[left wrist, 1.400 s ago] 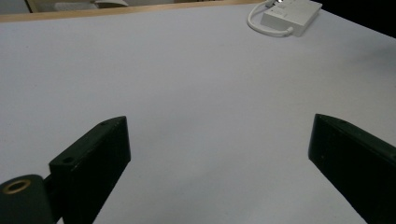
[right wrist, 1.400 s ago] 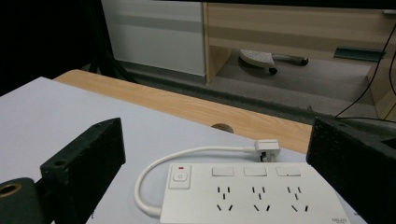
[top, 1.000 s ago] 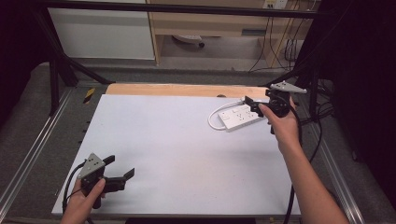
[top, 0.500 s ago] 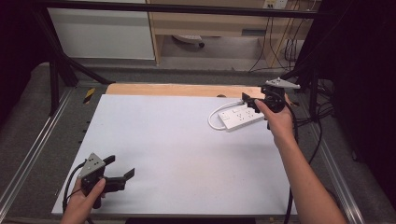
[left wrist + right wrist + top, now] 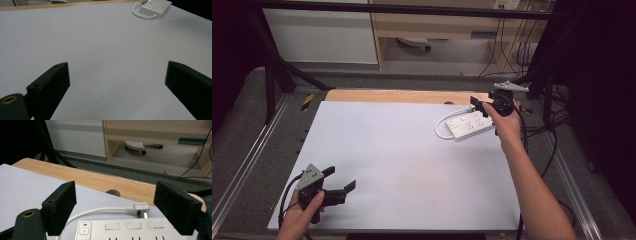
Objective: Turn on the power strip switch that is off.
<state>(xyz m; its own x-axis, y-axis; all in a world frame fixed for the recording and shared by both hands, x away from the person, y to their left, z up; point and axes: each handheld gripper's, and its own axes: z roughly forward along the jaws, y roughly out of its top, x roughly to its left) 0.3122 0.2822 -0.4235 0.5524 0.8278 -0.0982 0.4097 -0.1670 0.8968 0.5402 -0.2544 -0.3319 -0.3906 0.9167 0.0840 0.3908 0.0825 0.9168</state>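
The power strip [image 5: 469,125] lay flat near the far right corner of the desk [image 5: 412,165], its white cable [image 5: 443,127] looping off its left end and running round behind it to the plug [image 5: 140,208], which rested on the desk top just behind the strip. In the right claw view the strip's switch [image 5: 84,230] with a small red light sat at the near left, and a row of flat buttons ran to the right of it.

The right claw [image 5: 484,106] hovered just over the strip's far right end, and its own view looked along the jaws toward the plug and the wooden edge [image 5: 100,181] of the desk. Its jaws had just been closing a little, yet they stood wide apart and gripped nothing; the plug showed in the gap between them, farther off and untouched.

This looked like the approach step, with the right claw lining up on the plug or the cable end behind the strip. The next move would probably call for reaching a bit farther forward and down until the plug body sat squarely between the jaws, then clenching on it without catching the strip's edge.

Well apart, at the near left corner of the desk, the left claw [image 5: 341,181] rested low with its jaws spread wide and empty, bare desk between them.
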